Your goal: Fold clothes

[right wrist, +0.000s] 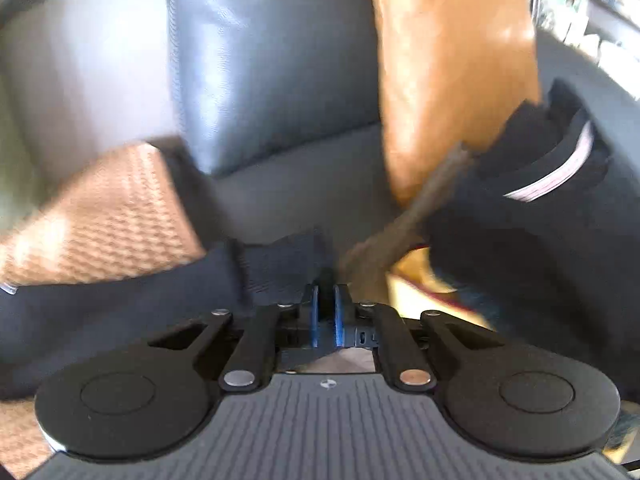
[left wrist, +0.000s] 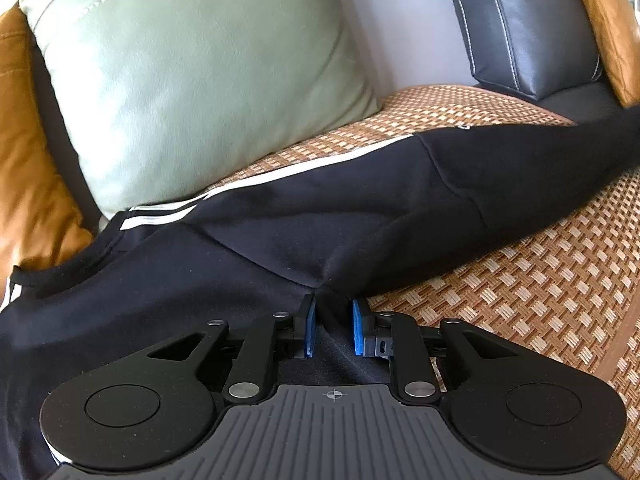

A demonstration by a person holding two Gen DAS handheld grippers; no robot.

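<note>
Black garment with white side stripes, lying stretched along woven rattan seat mat on a sofa; looks like track trousers, one length running off toward the right end, another toward the left under a pale green cushion. Not yet a neat folded stack in either view; cloth bunched into creases radiating from the left grip point.

Left gripper: blue pads narrow, a pinch of black fabric running between them. Gap visible beside the cloth, so hold looks light, possibly only partly closed.

Right gripper: pads nearly together, dark ribbed edge of the garment clamped between. Right view blurred. More black cloth with a striped band heaped at right against a tan cushion; cannot tell whether same garment or another.

Risks, as judgement:
- Slip from left pads if pulled sideways; thin pinch, loose-looking bite.
- Uneven fold if the two grip points travel at different heights; stripes give an alignment check.
- Snagging on the coarse mat weave or dragging the mat along.
- Catching the tan cushion or the heap at right during any swing.
</note>
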